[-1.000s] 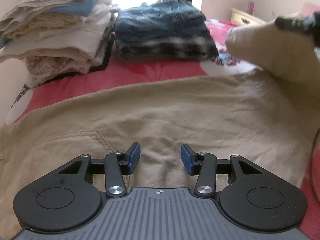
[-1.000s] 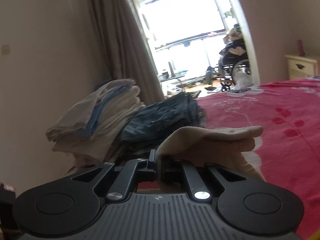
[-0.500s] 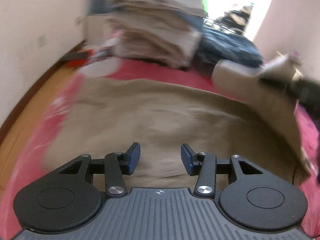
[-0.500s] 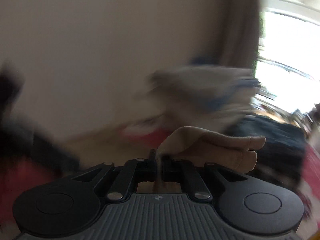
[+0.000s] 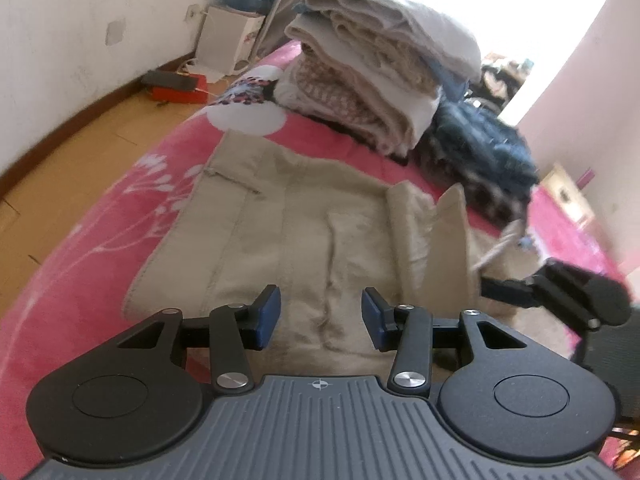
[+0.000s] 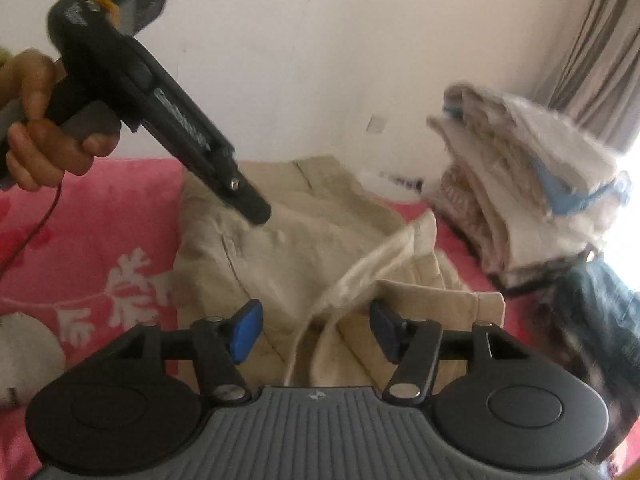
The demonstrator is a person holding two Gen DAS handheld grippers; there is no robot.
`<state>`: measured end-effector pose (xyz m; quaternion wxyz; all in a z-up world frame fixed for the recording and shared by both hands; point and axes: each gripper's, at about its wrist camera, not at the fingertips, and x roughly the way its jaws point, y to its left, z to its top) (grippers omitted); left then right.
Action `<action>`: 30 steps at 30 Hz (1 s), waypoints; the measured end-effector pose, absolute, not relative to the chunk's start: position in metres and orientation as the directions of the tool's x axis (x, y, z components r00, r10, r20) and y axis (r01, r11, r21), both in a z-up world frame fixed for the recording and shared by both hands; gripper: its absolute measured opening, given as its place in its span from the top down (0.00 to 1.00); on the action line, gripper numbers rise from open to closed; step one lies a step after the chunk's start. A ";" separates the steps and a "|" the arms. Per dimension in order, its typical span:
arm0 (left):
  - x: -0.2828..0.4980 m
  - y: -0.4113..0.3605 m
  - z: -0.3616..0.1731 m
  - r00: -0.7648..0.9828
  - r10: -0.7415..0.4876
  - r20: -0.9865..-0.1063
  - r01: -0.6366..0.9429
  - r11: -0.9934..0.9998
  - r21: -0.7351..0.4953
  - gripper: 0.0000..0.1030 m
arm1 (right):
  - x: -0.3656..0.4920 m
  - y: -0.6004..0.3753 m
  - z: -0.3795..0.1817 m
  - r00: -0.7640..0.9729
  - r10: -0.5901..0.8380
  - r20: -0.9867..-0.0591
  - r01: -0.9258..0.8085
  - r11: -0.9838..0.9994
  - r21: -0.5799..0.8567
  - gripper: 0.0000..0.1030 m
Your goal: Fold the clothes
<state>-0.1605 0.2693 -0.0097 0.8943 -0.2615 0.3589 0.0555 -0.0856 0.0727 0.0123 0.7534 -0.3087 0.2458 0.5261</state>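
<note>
A bed covered with a pink blanket [image 5: 100, 236] printed with white branches and round white patches carries everything here. Spread across it lies a pair of beige cotton trousers [image 5: 288, 216], mostly flat, with one part folded back over itself so that a creased ridge stands up along the side nearer the dark pile. Beyond the trousers, toward the curtain, sits a tall stack of folded cream and white clothes [image 5: 372, 80] with a strip of blue showing among the layers. Right beside that stack rests a lower pile of folded dark blue and checked garments [image 5: 480, 156], blurred at its edges.
</note>
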 end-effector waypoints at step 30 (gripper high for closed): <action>-0.173 0.243 -0.002 0.784 0.019 -0.621 -0.286 0.898 -0.333 0.97 | 0.072 0.053 0.082 0.149 0.726 -0.672 -0.707 0.553 0.441 0.39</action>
